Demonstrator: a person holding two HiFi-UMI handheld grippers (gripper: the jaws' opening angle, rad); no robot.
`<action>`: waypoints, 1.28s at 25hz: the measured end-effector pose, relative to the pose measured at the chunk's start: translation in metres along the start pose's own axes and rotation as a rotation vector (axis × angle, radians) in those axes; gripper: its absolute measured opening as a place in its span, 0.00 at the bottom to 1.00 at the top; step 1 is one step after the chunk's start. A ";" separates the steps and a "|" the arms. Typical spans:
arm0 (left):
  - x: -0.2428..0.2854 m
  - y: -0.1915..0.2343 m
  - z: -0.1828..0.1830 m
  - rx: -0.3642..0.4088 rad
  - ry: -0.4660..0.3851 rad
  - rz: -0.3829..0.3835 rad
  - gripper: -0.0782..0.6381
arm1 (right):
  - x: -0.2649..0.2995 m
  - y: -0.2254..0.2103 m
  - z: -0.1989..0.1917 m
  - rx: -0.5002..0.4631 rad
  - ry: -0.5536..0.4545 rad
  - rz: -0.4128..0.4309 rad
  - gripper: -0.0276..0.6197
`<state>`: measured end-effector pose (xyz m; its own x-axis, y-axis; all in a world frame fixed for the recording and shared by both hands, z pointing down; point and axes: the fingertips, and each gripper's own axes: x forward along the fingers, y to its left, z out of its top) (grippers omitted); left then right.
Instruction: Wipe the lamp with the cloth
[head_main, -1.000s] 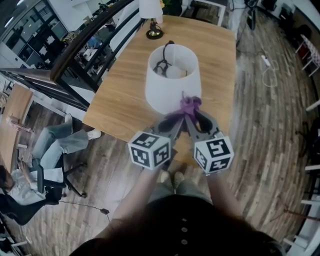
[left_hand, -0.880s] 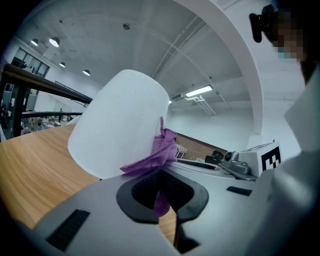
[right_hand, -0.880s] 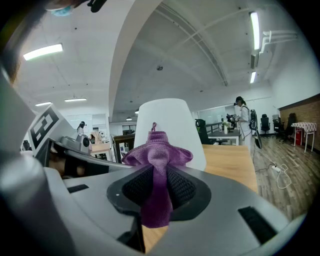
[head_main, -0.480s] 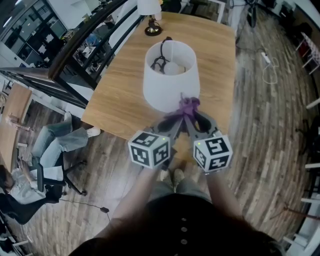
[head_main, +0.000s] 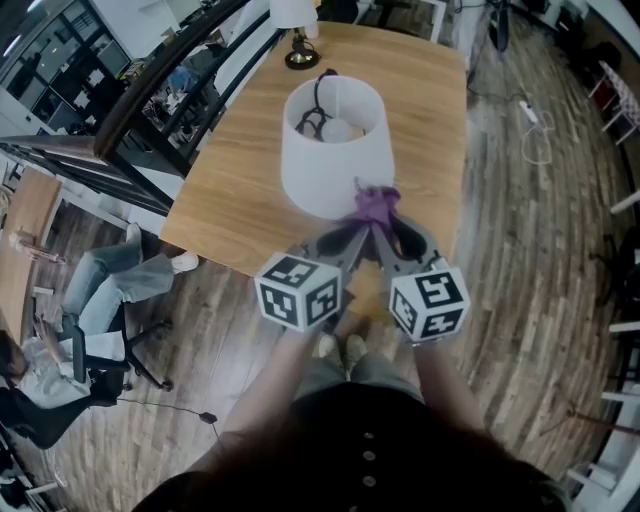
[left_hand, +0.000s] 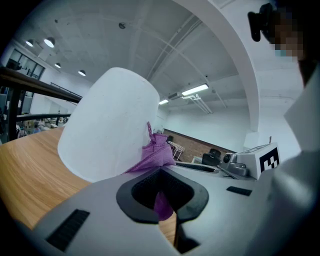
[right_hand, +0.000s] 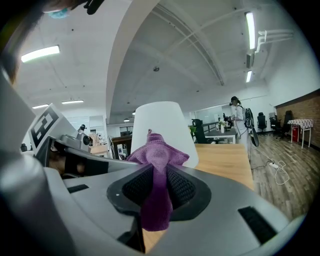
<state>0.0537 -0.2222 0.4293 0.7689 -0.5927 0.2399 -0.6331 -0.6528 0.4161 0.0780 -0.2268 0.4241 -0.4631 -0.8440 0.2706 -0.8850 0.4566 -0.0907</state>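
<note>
Cloth (head_main: 375, 207) is bunched into a little purple wad and both tools are pinching it at once: the left gripper (left_hand: 162, 200) is clamped on one end, the right gripper (right_hand: 157, 195) on the other, with a tail of fabric hanging down through each set of pads. The lamp (head_main: 335, 150) stands near the front edge of the wooden table (head_main: 240, 210), white shade, bulb and wire frame visible down the open top. The wad sits right at the lower rim of the shade on the side nearest the person, and from the left gripper view it looks like it's touching the shade wall. So I'd say we're in the wiping step itself, on the near face, low down. Next move probably calls for dragging the wad along the curve of the shade while keeping both grips tight and the pressure gentle — that shade looks light enough to tip or slide if pushed hard. A second, smaller lamp (head_main: 298, 40) stands at the far end, well apart.
</note>
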 end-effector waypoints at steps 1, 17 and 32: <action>0.000 -0.002 0.003 0.012 -0.006 -0.003 0.12 | -0.002 -0.001 0.002 0.004 -0.008 -0.002 0.18; 0.007 -0.026 0.086 0.127 -0.177 -0.049 0.12 | -0.013 -0.028 0.084 -0.036 -0.183 -0.040 0.18; 0.021 -0.040 0.142 0.210 -0.265 -0.082 0.12 | -0.004 -0.041 0.151 -0.110 -0.312 -0.030 0.18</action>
<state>0.0824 -0.2751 0.2932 0.7856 -0.6178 -0.0343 -0.5956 -0.7702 0.2282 0.1095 -0.2843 0.2823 -0.4444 -0.8951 -0.0362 -0.8958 0.4439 0.0212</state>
